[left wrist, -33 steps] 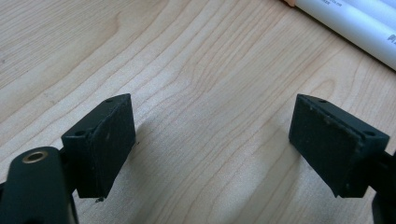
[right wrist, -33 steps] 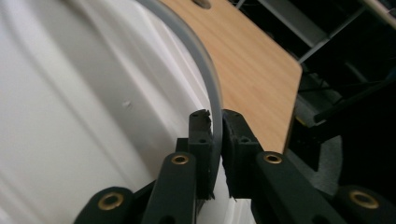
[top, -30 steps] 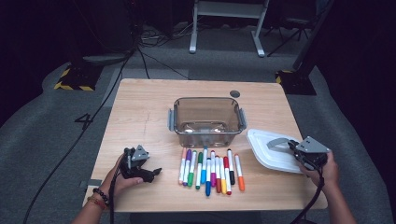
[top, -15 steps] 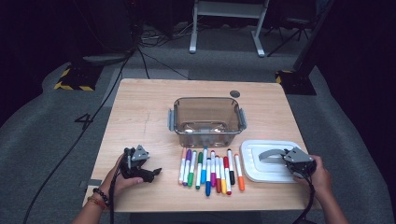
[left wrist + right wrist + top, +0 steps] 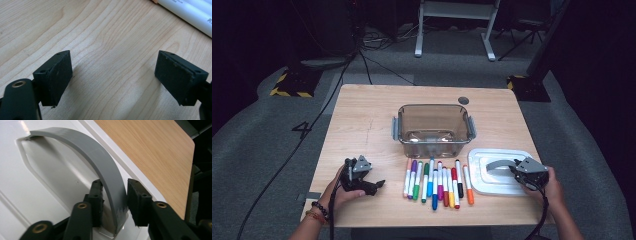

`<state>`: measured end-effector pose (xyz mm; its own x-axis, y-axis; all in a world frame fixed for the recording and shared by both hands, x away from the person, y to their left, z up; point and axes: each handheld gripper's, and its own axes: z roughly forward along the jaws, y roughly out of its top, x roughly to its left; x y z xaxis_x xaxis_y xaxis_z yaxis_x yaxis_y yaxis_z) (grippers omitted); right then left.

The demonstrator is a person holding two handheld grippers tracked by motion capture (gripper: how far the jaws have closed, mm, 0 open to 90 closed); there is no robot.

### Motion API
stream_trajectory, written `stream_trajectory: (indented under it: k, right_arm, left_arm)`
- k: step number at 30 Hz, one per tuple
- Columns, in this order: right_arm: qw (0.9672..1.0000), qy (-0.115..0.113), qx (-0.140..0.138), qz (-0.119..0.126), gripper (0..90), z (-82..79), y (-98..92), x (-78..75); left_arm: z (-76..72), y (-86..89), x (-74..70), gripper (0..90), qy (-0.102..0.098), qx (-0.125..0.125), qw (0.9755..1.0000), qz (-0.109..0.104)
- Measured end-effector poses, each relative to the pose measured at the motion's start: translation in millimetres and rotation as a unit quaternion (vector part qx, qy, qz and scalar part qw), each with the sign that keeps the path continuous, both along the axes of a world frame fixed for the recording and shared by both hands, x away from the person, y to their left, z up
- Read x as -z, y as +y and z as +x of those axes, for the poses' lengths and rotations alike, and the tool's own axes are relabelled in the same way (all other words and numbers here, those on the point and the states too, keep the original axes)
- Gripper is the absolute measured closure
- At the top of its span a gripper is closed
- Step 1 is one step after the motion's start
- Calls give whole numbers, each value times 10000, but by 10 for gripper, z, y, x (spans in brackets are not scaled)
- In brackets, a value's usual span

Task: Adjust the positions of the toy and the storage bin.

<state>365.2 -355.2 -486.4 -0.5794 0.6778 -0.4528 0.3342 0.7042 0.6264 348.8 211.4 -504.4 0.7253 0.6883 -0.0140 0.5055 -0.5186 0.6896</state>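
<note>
- A broad stretch of bare table is left open to the left of the clear bin.
- The middle front is blocked by the row of markers, laid just before the bin.
- The front right is taken up by the white lid, its grey handle arching upward.
- A narrow gap is left between markers and lid.

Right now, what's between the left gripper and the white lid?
In the high view, the row of coloured markers lies on the table between the left gripper and the white lid; otherwise bare wood.
</note>
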Motion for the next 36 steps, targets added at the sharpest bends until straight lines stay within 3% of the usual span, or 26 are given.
stream_trajectory:
  k: [3, 4, 11, 18, 22, 26, 29, 32, 34, 36]
  right_arm:
    - [10000, 33, -55, 42, 618, -8, 4, -11]
    - [9999, 72, -89, 109, 549, -14, 1, -32]
    - [9986, 108, -42, 512, 362, -57, -36, -155]
    - [9961, 115, -97, 866, 309, -115, 7, -275]
    - [9926, 182, -236, 1173, 307, -175, 105, -384]
    - [9902, 220, -423, 1315, 329, -213, 204, -447]
    - [9848, 466, -773, 1485, 364, -277, 402, -451]
    - [9835, 581, -921, 1445, 369, -325, 513, -425]
    - [9800, 720, -1139, 1462, 381, -402, 654, -387]
    - [9746, 904, -1288, 1597, 387, -436, 740, -365]
  left_arm:
    - [1, 0, 0, 150, -2, 2, 10000, 1]
    - [0, 0, 0, 151, -1, 1, 10000, 0]
    - [0, 0, 0, 151, -1, 3, 10000, 4]
    - [0, 0, 0, 151, -1, 3, 10000, 5]
    - [0, 0, 0, 151, -1, 3, 10000, 4]
    - [0, 0, 0, 151, -1, 1, 10000, 1]
    - [-1, 0, 0, 151, -2, -3, 10000, 2]
    - [-2, -1, 0, 151, -2, -7, 10000, 0]
    - [-2, 0, 0, 151, -3, -4, 10000, 2]
    - [-2, -1, 1, 151, -3, -6, 10000, -2]
